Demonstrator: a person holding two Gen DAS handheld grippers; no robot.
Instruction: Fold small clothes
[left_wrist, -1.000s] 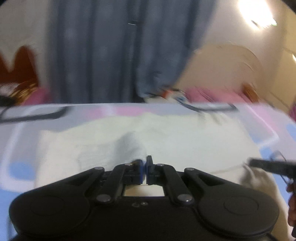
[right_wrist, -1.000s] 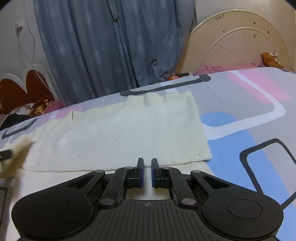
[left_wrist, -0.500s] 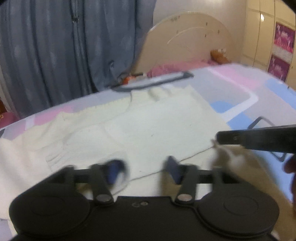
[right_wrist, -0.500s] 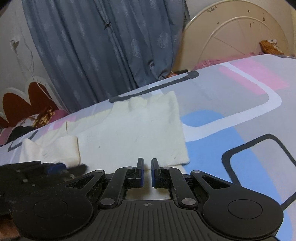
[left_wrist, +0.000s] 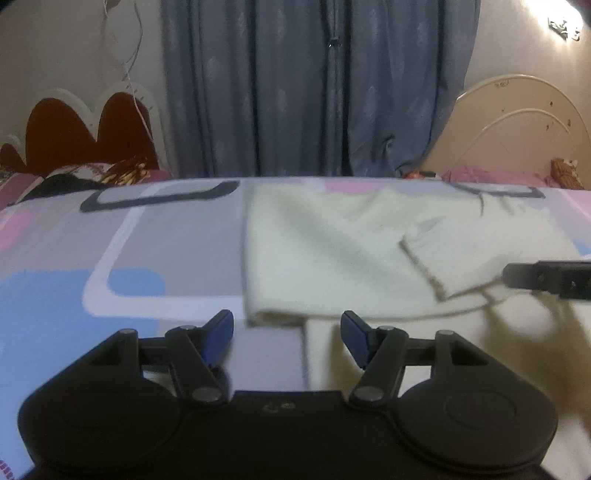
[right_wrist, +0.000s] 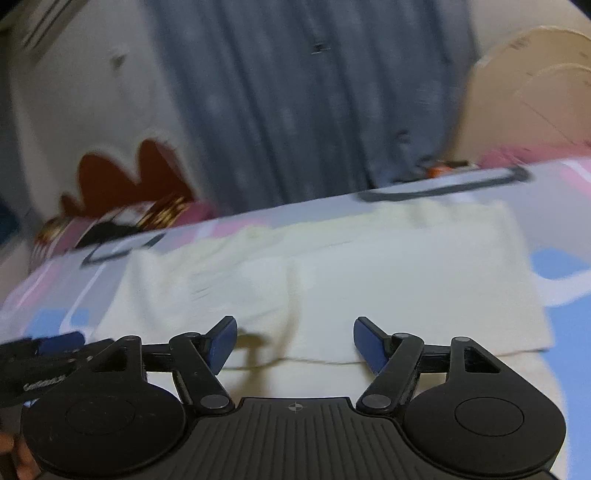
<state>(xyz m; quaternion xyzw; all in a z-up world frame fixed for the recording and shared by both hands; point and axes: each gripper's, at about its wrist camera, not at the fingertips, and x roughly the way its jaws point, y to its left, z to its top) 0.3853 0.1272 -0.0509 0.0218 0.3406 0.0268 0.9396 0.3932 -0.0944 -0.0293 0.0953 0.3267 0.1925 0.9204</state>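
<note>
A cream knitted garment (left_wrist: 332, 258) lies folded flat on the patterned bed sheet (left_wrist: 166, 240), with one sleeve cuff (left_wrist: 424, 266) folded across it. My left gripper (left_wrist: 287, 328) is open just above the garment's near left corner, with nothing pinched. In the blurred right wrist view the same garment (right_wrist: 388, 280) spreads under my right gripper (right_wrist: 295, 332), whose jaws are opening with only cloth lying below them. Each gripper shows in the other's view: the right gripper's finger (left_wrist: 546, 280) at the right edge, the left gripper (right_wrist: 44, 354) at the left edge.
A blue curtain (left_wrist: 314, 92) hangs behind the bed. A cream headboard (left_wrist: 517, 129) stands at the back right, and a red scalloped headboard (left_wrist: 85, 136) with dark patterned bedding (left_wrist: 92, 173) at the back left. A hand (right_wrist: 14, 454) shows at the lower left.
Both grippers went from shut to open. The left let go of the cream cloth and swung towards the garment's left edge. The right shifted left over the garment.
</note>
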